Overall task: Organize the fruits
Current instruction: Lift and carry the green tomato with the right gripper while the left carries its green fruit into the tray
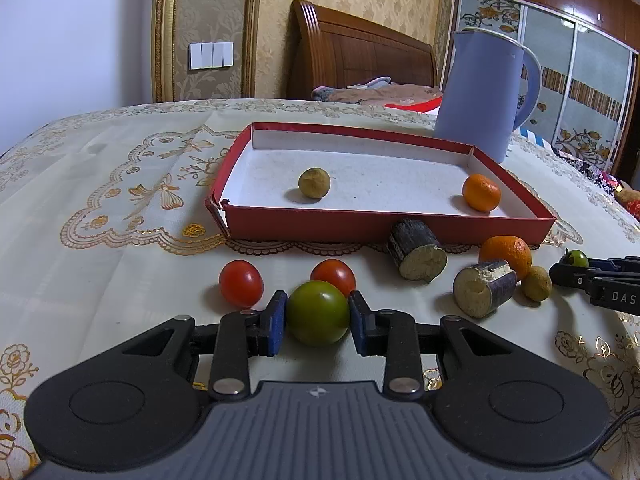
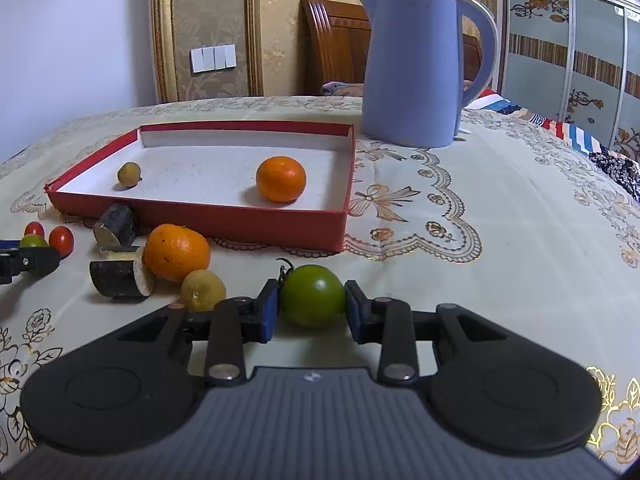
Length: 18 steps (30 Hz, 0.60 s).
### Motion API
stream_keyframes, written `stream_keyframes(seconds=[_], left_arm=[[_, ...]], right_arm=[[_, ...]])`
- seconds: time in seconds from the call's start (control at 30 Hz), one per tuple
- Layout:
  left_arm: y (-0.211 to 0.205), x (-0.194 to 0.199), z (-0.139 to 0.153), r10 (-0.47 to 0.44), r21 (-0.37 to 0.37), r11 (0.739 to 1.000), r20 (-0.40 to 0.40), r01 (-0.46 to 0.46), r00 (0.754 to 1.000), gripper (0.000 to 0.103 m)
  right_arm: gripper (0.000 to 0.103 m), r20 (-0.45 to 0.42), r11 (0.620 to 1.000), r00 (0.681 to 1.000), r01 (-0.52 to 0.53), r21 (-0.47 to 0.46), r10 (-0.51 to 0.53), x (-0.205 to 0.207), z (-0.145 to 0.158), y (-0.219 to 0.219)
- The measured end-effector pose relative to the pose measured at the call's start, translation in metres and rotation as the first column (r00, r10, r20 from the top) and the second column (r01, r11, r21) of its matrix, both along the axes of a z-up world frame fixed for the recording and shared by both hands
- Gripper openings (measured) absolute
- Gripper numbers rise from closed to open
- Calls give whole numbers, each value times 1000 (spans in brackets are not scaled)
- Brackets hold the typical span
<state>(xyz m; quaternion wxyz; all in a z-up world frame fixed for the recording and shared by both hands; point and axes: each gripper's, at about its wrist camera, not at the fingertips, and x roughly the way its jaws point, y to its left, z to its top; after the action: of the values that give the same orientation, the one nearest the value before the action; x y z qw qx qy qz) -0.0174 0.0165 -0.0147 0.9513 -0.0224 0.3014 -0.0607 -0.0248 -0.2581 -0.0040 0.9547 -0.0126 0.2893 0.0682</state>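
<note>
Nearest each camera, a green tomato sits clamped between blue pads: the left gripper (image 1: 317, 314) is closed on one green tomato (image 1: 317, 312), the right gripper (image 2: 311, 304) on the stemmed green tomato (image 2: 312, 295). Both fruits seem to touch the bench (image 2: 500, 264); whether either is lifted is unclear. Just past the left gripper lie two red tomatoes (image 1: 241, 282), then two cut dark-skinned stalk pieces (image 1: 418, 254), an orange (image 2: 177, 252) and a small yellowish fruit (image 2: 203, 290), crowded together. Right of the right gripper the cloth is bare and roomy. Farther on, the red tray (image 2: 280, 222) holds a mandarin (image 2: 281, 179) and a second yellowish fruit (image 2: 129, 174), with much free floor. Its near-left corner is torn. A blue kettle (image 2: 416, 64) stands beyond.
</note>
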Motion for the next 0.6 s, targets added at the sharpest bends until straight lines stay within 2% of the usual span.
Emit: stream_keyframes(seconds=[0.27,0.47,0.6], left_arm=[[2,-7,5,1,-16,1000,32,-1,999,32],[7,-8,8,8,6,1000,31,-8,999,31],[9,-9,13,-2,-11,1000,25,2,1000,31]], right_arm=[[32,18,999,999,34,24,-34,-3,2,-6],[32,22,999,999,44,31,-45,-3,3,-8],[32,21,998,999,38,60,-39,-4,8,-9]])
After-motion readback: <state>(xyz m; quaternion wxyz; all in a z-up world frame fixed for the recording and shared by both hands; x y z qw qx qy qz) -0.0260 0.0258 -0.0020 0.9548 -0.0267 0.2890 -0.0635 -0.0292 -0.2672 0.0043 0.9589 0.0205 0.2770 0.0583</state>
